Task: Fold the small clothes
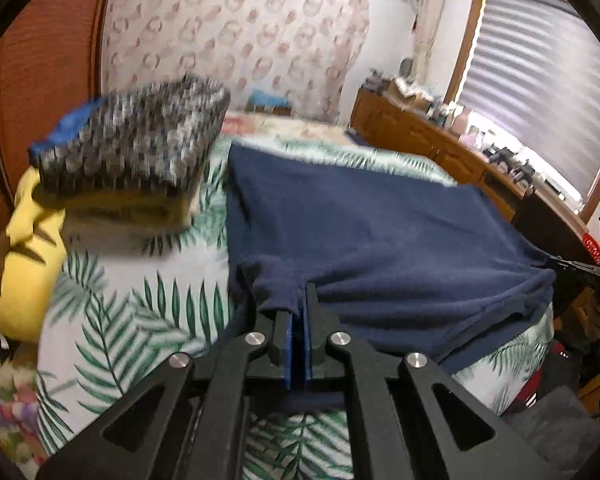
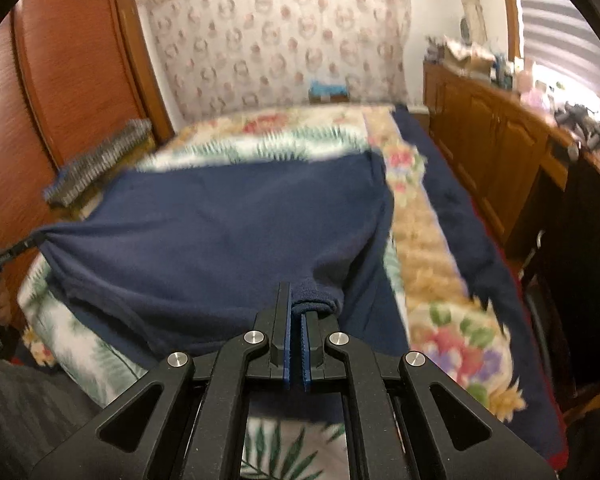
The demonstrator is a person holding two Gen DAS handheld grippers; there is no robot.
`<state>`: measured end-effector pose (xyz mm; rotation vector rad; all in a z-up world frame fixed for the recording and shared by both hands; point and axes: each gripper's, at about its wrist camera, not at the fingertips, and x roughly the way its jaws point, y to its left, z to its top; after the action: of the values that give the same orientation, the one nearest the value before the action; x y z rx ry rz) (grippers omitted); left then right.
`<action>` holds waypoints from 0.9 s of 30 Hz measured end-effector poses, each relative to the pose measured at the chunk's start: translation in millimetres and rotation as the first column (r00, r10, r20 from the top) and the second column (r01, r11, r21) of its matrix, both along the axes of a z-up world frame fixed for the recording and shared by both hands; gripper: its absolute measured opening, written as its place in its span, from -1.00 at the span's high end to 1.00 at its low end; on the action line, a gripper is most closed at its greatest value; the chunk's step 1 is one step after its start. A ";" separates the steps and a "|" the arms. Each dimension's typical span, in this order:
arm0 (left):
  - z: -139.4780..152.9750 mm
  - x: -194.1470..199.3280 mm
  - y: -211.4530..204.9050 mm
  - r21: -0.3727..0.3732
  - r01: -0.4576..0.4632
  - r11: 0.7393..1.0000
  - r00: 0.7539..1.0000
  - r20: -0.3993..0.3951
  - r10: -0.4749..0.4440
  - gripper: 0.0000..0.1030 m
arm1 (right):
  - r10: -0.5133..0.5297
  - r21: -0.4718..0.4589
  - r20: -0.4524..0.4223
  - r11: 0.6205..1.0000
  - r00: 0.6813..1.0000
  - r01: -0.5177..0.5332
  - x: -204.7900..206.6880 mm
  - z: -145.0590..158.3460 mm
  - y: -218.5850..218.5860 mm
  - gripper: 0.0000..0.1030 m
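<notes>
1. Right now the navy garment (image 1: pixel 380 232) lies spread across the leaf-print bedspread (image 1: pixel 140 312), stretching away from both of my grippers toward the far wall. Its near edge is lifted off the bed, and the far part rests flat.

2. My left gripper (image 1: pixel 298 312) has its jaws together, clamped on a bunched corner of the near edge. My right gripper (image 2: pixel 298 316) is pinched the same way on the other near corner, with a roll of cloth caught between its blue pads (image 2: pixel 287 340).

3. From the left wrist view I can also see the right gripper's tip at the far right end of the cloth, so the near edge is pulled taut between the two hands and runs side to side.

4. I judge that both hands are equally close to the cloth, one per corner. The fabric lies ahead of both grippers, so the fold probably calls for carrying both corners forward together, keeping the edge level, and laying it on the far edge.

5. Left of the cloth sits a stack of folded clothes (image 1: pixel 132 152) with a grey speckled piece on top, just beside the navy fabric's left side. A yellow cushion (image 1: pixel 24 264) lies nearer the bed's left edge.

6. Beyond the bed are a wooden wardrobe (image 2: pixel 80 72) and a cluttered wooden sideboard (image 2: pixel 492 128) under the window blind (image 1: pixel 540 92).
</notes>
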<state>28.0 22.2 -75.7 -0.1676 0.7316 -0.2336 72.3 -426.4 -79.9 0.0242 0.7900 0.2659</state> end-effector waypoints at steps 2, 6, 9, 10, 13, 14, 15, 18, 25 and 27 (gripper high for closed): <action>-6.9 -2.1 -1.3 0.016 0.002 1.000 1.000 -0.020 -0.002 0.90 | -0.009 -0.016 -0.024 1.000 1.000 0.008 1.1 -11.3 0.1 0.98; -9.5 -7.4 -4.4 0.038 0.010 0.999 0.999 -0.036 -0.009 0.84 | -0.002 -0.023 -0.032 1.000 0.999 0.001 3.2 -16.4 -0.6 0.94; -10.0 -9.0 -4.9 0.053 0.006 0.999 0.999 -0.047 -0.003 0.78 | 0.005 -0.029 -0.022 1.000 1.000 -0.005 2.4 -14.1 0.3 0.93; -8.6 -8.3 -5.1 0.055 0.006 0.998 0.999 -0.053 -0.003 0.76 | 0.005 -0.031 -0.020 1.000 1.000 -0.006 1.9 -14.9 0.7 0.93; -6.4 -9.9 -3.0 0.058 0.010 0.998 0.998 -0.058 -0.007 0.67 | 0.013 -0.034 -0.023 0.999 1.000 -0.013 -0.6 -16.0 1.2 0.92; -5.6 -11.1 -3.5 0.068 0.006 0.998 0.998 -0.061 -0.002 0.61 | 0.012 -0.039 -0.025 0.999 1.000 -0.013 -0.2 -16.1 1.3 0.92; -3.8 -13.3 -4.4 0.079 0.006 0.997 0.998 -0.059 -0.001 0.60 | 0.010 -0.042 -0.025 0.999 1.000 -0.011 0.0 -16.0 1.4 0.91; 0.5 -18.7 -3.8 0.094 0.002 0.996 0.999 -0.047 0.002 0.54 | 0.010 -0.046 -0.016 0.999 1.000 -0.011 -0.7 -12.5 0.8 0.85; 10.5 -30.0 11.5 0.103 -0.043 0.994 0.999 -0.021 0.046 0.46 | 0.023 -0.101 0.020 0.995 1.000 -0.020 -5.3 4.9 6.3 0.65; 9.5 -29.3 15.8 0.102 -0.054 0.993 0.998 -0.026 0.057 0.45 | 0.027 -0.113 0.020 0.993 0.999 -0.024 -5.5 8.2 7.8 0.61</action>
<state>-1.3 38.0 -66.2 -0.0949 0.7642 -0.1412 66.8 -418.7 -71.7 -0.0952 0.7832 0.2451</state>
